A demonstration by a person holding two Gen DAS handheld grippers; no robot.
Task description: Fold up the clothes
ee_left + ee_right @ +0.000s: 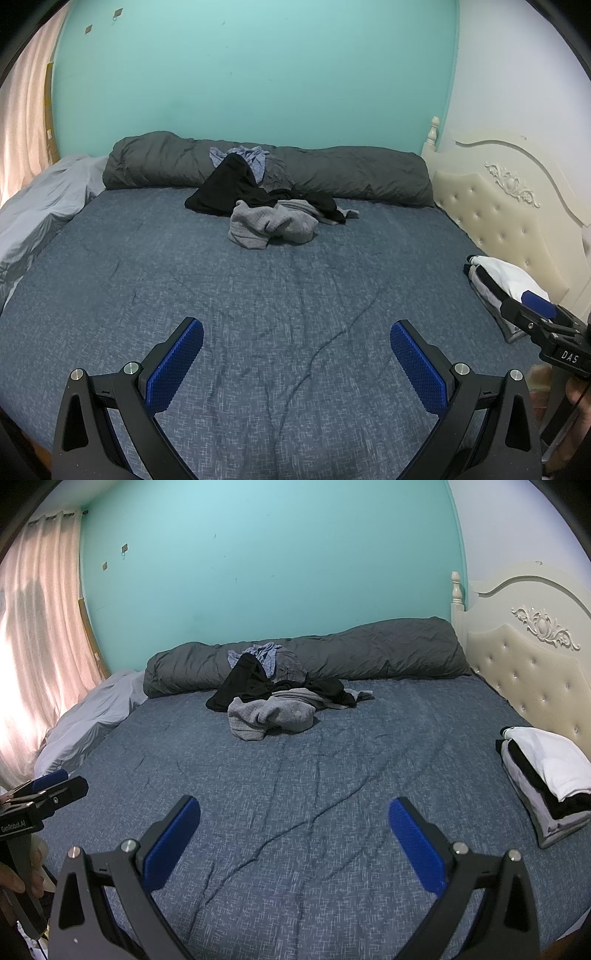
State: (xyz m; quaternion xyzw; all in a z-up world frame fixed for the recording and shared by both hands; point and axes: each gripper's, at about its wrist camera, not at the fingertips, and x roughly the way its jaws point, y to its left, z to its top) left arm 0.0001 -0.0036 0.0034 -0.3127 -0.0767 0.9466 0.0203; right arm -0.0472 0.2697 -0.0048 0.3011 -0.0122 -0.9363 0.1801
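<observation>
The heap of unfolded clothes point(269, 206) lies on the bed point(295, 295) straight ahead of both grippers, well apart from them toward the far side, just before the rolled grey duvet point(369, 173). The grey garment point(271, 714) forms its near edge. The left gripper point(296, 334) and right gripper point(294, 812) hang side by side, jaws spread wide and empty, about equally distant. A folded stack point(546, 775) sits at the right.

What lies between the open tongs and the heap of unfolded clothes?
Only bare blue bedspread lies between the left tongs and the heap; both views show it.
</observation>
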